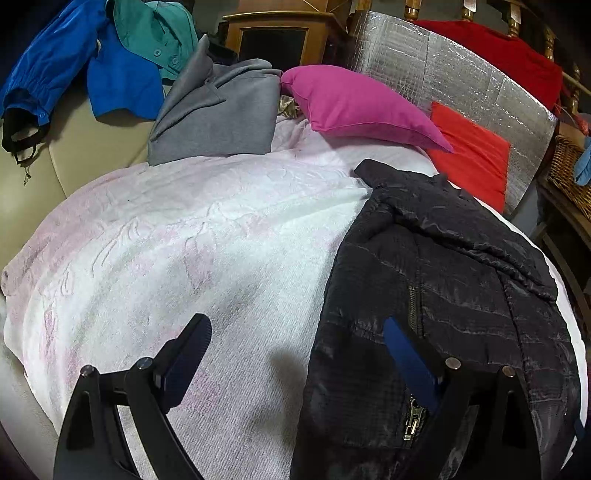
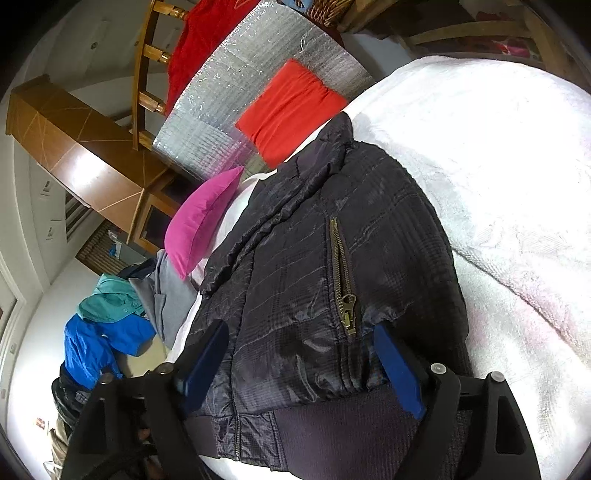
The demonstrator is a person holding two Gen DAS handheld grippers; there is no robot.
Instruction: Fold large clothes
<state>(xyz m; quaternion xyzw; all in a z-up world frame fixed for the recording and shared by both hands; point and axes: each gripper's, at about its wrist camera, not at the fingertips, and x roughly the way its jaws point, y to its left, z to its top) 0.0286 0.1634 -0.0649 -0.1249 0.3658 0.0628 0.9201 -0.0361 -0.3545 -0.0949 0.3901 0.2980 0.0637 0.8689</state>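
A dark quilted jacket [image 1: 454, 266] with a brass pocket zipper [image 2: 343, 273] lies spread on a white-pink blanket [image 1: 192, 236] over a bed. In the left wrist view my left gripper [image 1: 295, 332] is open just above the jacket's left edge; one finger stands over the blanket, the other over the jacket near the zipper. In the right wrist view my right gripper [image 2: 299, 336] is open wide above the jacket [image 2: 295, 236] near its ribbed hem [image 2: 332, 417]. The fabric lies flat under both blue pads [image 2: 397, 369], with no fold pinched between them.
A magenta pillow [image 1: 354, 103] and an orange-red cushion [image 1: 469, 155] lie at the bed's head against a silver foil mat [image 1: 443, 62]. Grey [image 1: 218, 110], blue [image 1: 114, 85] and teal [image 1: 155, 33] garments are heaped at the far left. A wicker basket [image 1: 569, 170] stands on the right.
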